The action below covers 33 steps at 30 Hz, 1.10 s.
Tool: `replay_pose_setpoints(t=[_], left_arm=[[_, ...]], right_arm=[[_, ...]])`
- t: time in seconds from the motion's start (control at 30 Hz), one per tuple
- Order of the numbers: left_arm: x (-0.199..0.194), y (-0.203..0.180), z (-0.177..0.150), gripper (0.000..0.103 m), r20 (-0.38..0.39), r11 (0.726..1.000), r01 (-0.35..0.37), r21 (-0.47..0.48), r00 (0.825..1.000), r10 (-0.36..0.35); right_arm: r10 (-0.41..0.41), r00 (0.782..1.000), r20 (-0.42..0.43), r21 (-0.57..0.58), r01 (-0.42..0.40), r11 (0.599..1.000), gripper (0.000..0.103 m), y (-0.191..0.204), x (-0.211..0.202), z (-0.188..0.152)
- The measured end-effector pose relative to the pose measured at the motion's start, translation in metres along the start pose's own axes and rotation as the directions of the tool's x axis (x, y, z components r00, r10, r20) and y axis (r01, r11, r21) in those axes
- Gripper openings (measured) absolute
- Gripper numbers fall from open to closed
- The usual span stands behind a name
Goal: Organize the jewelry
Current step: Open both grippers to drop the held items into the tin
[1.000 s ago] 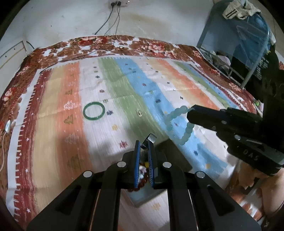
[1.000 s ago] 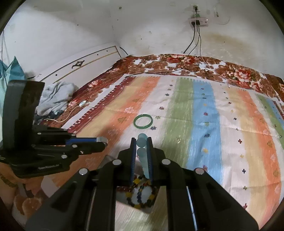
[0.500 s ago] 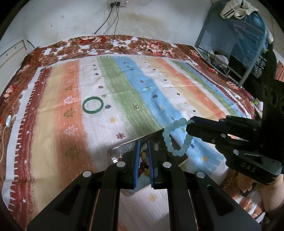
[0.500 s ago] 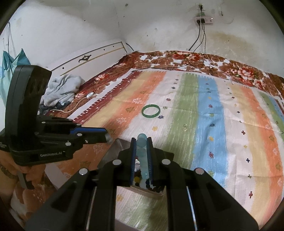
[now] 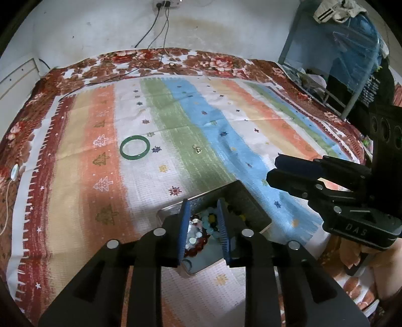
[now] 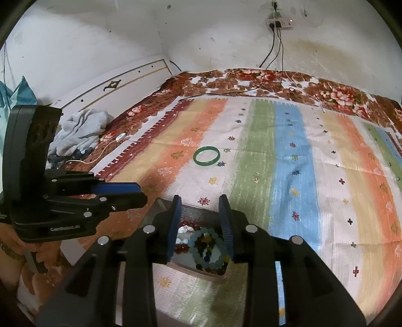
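A metal jewelry box (image 5: 251, 201) (image 6: 160, 208) lies on the striped cloth and holds several bead bracelets. A pale blue bead bracelet (image 6: 208, 247) (image 5: 209, 223) lies in it on top of the others. My right gripper (image 6: 201, 201) is open and empty just above the box. It also shows in the left wrist view (image 5: 272, 167). My left gripper (image 5: 203, 203) is open and empty above the box. It also shows in the right wrist view (image 6: 140, 192). A green bangle (image 5: 135, 147) (image 6: 206, 156) lies on the cloth farther away. A small gold piece (image 5: 197, 149) (image 6: 256, 176) lies on the green stripe.
The striped cloth (image 5: 226, 130) covers a bed with a floral blanket (image 5: 176, 60). A grey garment (image 6: 80, 130) and a white cable (image 6: 110, 143) lie at the bed's left edge. A blue metal rack (image 5: 339, 63) stands at the right. The wall with a socket (image 6: 279, 22) is behind.
My right gripper has opened and let go of the pale blue bracelet, which now lies in the box. My left gripper has opened too and pulled back a little.
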<state>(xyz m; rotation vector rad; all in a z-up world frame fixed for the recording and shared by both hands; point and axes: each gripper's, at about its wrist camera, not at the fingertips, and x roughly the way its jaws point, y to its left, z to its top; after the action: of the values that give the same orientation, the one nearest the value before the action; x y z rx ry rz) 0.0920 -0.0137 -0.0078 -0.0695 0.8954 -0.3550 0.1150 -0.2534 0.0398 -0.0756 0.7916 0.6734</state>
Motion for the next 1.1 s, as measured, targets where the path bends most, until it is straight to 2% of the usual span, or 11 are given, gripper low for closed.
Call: replay_pose_setpoints(t=[0.07,0.2,0.23,0.43,0.6,0.73,0.87,1.03,1.1], left_arm=[[0.0,0.0,0.0,0.025,0.001,1.0,-0.001,0.0,1.0,0.001],[0.001,0.006,0.001,0.045,0.009,0.999,-0.028,-0.022,1.0,0.028],[0.001,0.008,0.002,0.047,0.012,0.999,-0.038,-0.03,0.999,0.038],[0.008,0.03,0.008,0.047,0.006,0.991,-0.101,-0.09,0.995,0.102],[0.014,0.032,0.017,0.052,0.006,0.987,-0.143,-0.073,0.99,0.143],[0.023,0.034,0.026,0.052,0.001,0.98,-0.192,-0.05,0.981,0.192],[0.028,0.037,0.033,0.052,0.003,0.976,-0.212,-0.046,0.977,0.213],[0.032,0.042,0.043,0.067,0.03,0.968,-0.244,-0.066,0.969,0.246],[0.034,0.043,0.047,0.068,0.038,0.966,-0.252,-0.062,0.966,0.255]], right_arm=[[0.0,1.0,-0.002,-0.001,0.0,1.0,0.033,0.001,0.0,0.0],[-0.004,1.0,-0.003,0.003,0.004,1.0,0.037,-0.001,0.001,0.001],[-0.006,1.0,-0.004,0.006,0.006,1.0,0.039,-0.002,0.002,0.001],[-0.027,1.0,-0.01,0.058,0.028,0.998,0.04,-0.021,0.01,0.008],[-0.057,0.998,-0.019,0.059,0.058,0.997,0.043,-0.029,0.022,0.016],[-0.083,0.996,-0.025,0.061,0.084,0.995,0.046,-0.036,0.032,0.023],[-0.101,0.994,-0.031,0.063,0.103,0.993,0.047,-0.042,0.041,0.027],[-0.122,0.992,-0.038,0.059,0.124,0.991,0.055,-0.048,0.053,0.03],[-0.126,0.991,-0.045,0.051,0.128,0.99,0.057,-0.05,0.06,0.033]])
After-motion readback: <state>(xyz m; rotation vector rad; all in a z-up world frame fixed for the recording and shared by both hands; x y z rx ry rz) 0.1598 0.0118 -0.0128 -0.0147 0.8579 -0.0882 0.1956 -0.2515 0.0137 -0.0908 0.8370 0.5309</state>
